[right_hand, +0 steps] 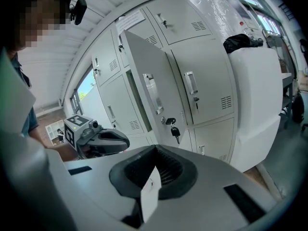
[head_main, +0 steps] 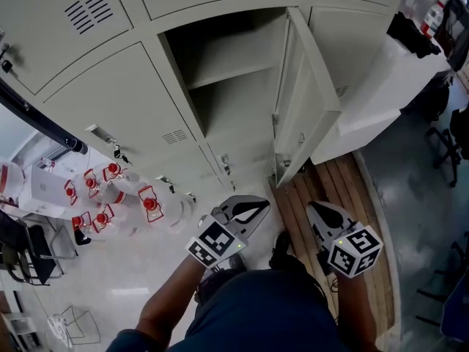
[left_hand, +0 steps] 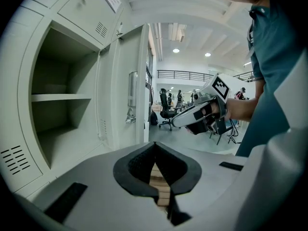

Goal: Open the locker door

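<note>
door (head_main: 300,101) hides locker (head_main: 227,75) rt side

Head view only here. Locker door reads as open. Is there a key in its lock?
Observer: Yes. The right gripper view shows a key in the lock on the locker door's outer face, with another hanging below it.
Operator: Left jaws holding anything?
Observer: No. In its own view the left gripper has its jaws together with nothing between them.
Operator: And the right?
Observer: The same. The right gripper is shut, apart from the door, and faces the door's handle.
</note>
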The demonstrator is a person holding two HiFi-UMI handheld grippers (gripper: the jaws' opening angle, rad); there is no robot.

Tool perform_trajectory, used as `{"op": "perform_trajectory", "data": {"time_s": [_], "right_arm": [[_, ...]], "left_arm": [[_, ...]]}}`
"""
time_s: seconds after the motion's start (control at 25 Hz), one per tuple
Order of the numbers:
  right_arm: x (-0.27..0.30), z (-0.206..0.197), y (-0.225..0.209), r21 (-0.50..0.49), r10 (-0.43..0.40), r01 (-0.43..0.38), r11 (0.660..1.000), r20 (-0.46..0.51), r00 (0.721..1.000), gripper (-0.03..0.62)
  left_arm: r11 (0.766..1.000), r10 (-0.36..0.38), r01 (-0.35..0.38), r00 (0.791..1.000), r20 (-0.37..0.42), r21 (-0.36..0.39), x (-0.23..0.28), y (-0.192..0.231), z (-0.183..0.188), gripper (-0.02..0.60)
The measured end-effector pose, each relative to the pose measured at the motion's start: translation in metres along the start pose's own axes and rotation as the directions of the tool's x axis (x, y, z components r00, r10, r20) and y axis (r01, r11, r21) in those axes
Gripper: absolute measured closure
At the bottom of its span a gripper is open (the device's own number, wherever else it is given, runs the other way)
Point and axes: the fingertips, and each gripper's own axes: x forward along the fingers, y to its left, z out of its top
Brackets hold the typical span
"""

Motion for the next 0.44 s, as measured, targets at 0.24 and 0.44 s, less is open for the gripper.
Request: {"op": "perform_trajectory", "data": {"time_s": [0.24,0.44], "right_arm": [[0.014,-0.001,0.003,0.001,-0.006,0.006,1.000,-0.015,1.000,0.557],[0.029,0.002,0.004,-0.008,-0.014,0.014,1.000,-0.008,1.000,0.557]], "left_arm": [[1.000,0.011,-0.011,1.000,0.001,-0.008,-0.008,0.018,-0.008,0.565],[1.000,0.016,-0.016,1.000,0.007,0.004,-0.012,0.036,-0.013,0.565]]}}
